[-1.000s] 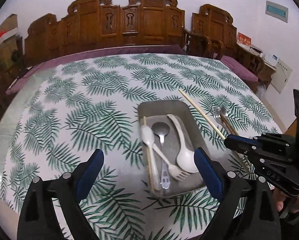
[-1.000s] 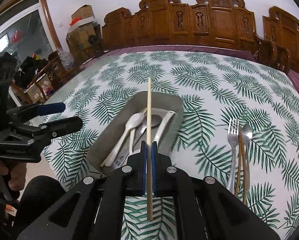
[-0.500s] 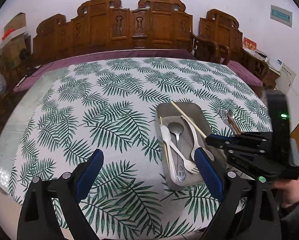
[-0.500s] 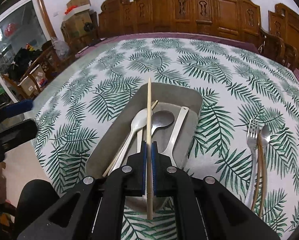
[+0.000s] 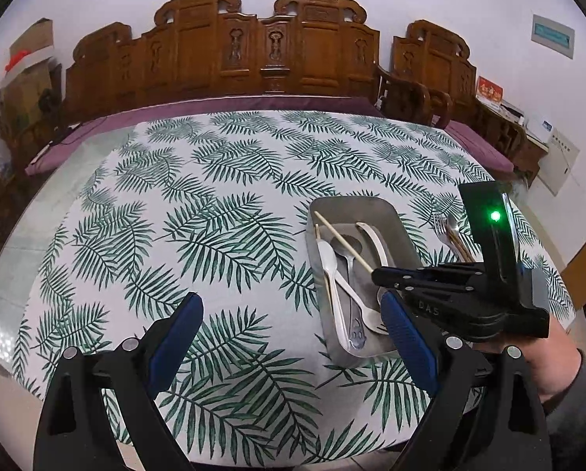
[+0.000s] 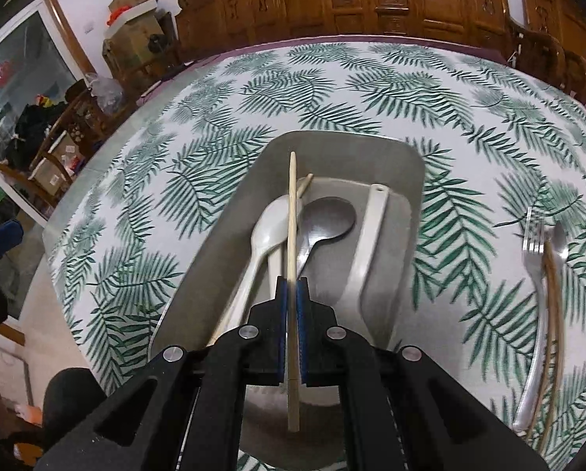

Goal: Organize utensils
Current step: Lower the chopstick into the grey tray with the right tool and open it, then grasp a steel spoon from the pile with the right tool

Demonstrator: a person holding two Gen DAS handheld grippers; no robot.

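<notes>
Chopstick [image 6: 292,235] is clamped between the closed fingers of the right gripper [image 6: 292,286], poised over the grey tray [image 6: 406,180] on the worktop; lower it flat alongside the spoons before release, while the left gripper [image 5: 289,337] hangs wide open, empty

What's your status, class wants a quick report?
Right gripper shut on light chopstick, over grey tray. Left gripper open, empty. Spoons crowd the tray; metal fork on tablecloth.
</notes>
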